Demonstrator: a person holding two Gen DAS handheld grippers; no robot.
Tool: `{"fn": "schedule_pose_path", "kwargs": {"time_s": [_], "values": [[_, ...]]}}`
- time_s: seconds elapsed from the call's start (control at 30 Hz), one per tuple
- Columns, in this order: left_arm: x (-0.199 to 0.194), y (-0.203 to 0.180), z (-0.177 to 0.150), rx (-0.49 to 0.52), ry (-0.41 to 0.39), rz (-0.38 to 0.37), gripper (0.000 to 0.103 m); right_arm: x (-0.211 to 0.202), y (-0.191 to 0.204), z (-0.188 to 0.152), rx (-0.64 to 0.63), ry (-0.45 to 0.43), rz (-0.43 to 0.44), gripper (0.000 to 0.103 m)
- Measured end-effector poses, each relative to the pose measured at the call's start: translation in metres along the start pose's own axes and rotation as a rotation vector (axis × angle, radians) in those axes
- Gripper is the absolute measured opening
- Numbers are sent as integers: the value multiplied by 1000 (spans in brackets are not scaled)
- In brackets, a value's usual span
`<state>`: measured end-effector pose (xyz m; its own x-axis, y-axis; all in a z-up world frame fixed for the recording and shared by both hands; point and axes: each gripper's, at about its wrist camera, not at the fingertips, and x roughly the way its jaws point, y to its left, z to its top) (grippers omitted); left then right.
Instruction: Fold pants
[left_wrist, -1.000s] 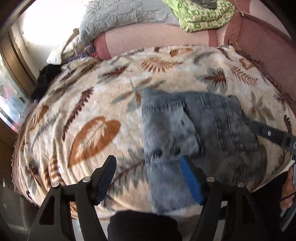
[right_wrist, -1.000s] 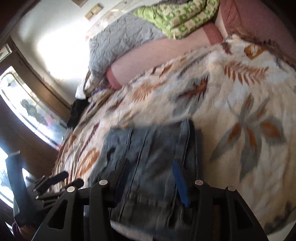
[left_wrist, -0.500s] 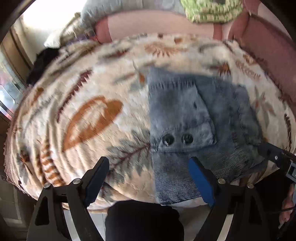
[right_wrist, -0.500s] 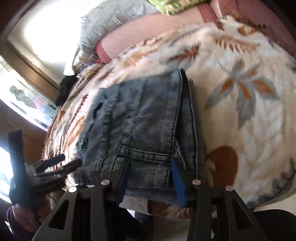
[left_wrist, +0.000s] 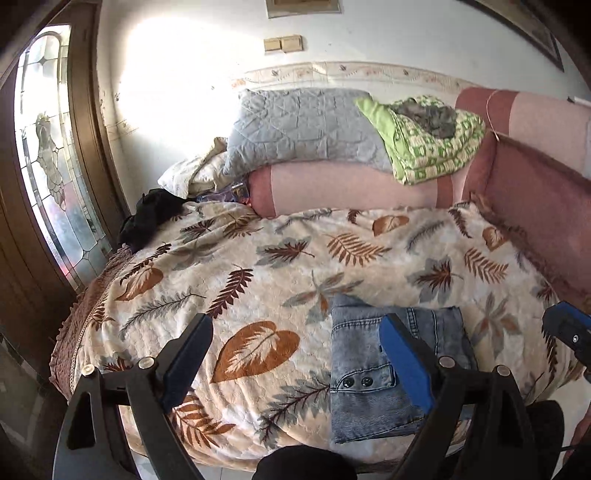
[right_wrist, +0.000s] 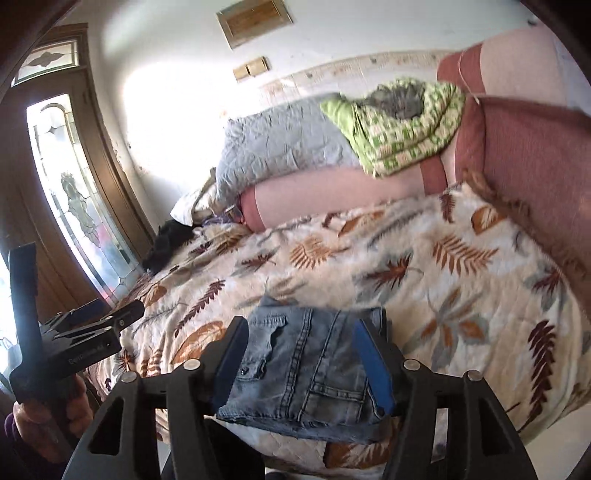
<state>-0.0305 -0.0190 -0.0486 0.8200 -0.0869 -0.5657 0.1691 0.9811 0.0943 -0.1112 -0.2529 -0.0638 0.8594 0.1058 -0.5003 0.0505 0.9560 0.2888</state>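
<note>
The blue denim pants (left_wrist: 365, 369) lie folded into a compact rectangle at the near edge of the leaf-patterned blanket (left_wrist: 258, 280). They also show in the right wrist view (right_wrist: 306, 369). My left gripper (left_wrist: 295, 362) is open and empty, raised above and back from the blanket, with the pants under its right finger. My right gripper (right_wrist: 299, 365) is open and empty, raised above the pants, which show between its fingers. The left gripper body (right_wrist: 74, 339) shows at the left of the right wrist view.
A grey quilted pillow (left_wrist: 295, 133) and a green patterned blanket (left_wrist: 424, 144) rest on the pink sofa back (left_wrist: 351, 188). A black cloth (left_wrist: 151, 218) lies at the far left corner. A glass door (left_wrist: 48, 166) stands on the left.
Both grippers have pulled up and back from the folded pants, so the views now take in the whole sofa and wall. The pants stay flat on the blanket.
</note>
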Motion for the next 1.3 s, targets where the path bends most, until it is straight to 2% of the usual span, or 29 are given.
{"fn": "schedule_pose_path", "kwargs": {"time_s": [0.13, 0.5, 0.93, 1.3], "values": [[-18, 6, 3, -21, -37, 8, 92, -14, 21, 5, -64, -56, -45, 68], [-37, 0, 5, 16, -102, 19, 92, -15, 41, -2, -126, -80, -59, 69], [-30, -5, -1, 26, -80, 9, 92, -3, 45, -11, -137, -48, -57, 69], [-22, -8, -4, 30, -64, 44, 92, 0, 41, -12, -130, -43, -74, 69]]}}
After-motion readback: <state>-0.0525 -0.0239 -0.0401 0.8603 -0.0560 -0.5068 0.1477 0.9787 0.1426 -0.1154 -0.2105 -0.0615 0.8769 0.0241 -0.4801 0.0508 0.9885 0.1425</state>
